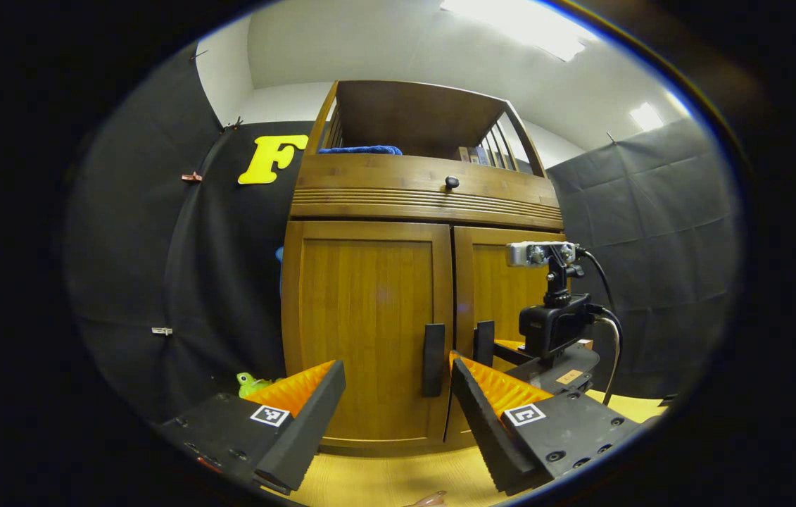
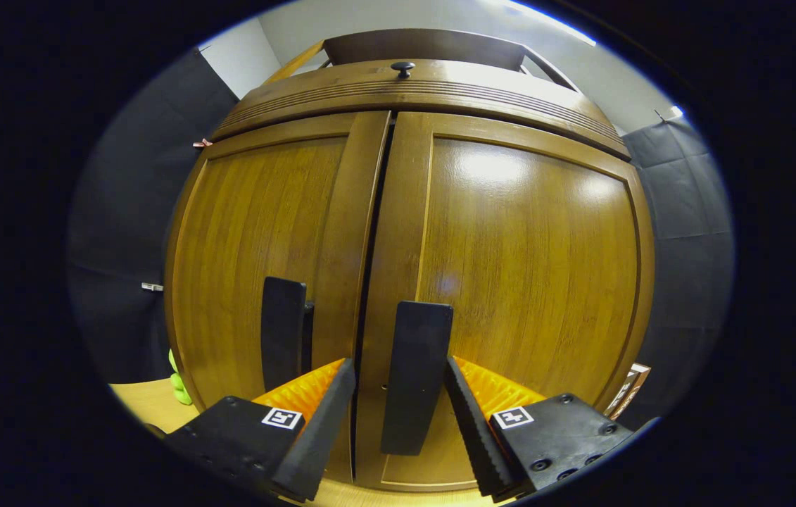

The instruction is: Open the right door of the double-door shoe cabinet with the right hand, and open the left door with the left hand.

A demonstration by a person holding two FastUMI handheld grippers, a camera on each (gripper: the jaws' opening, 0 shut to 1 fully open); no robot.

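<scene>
- Both doors shut; right door (image 2: 531,282) and left door (image 2: 264,239) meet at the centre seam of the shoe cabinet (image 1: 426,190), standing on the desk (image 1: 383,479).
- Right gripper (image 2: 398,394), fingers apart, straddling the right handle (image 2: 415,373), not yet pinching.
- Close squarely on the handle, then pull along the door's arc.
- Left gripper (image 1: 398,394), fingers spread, hanging back near the left handle (image 1: 433,359).

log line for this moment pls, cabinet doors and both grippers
doors: both shut | right gripper: open, fingers either side of right door handle, not clamped | left gripper: open, short of left door handle
</scene>
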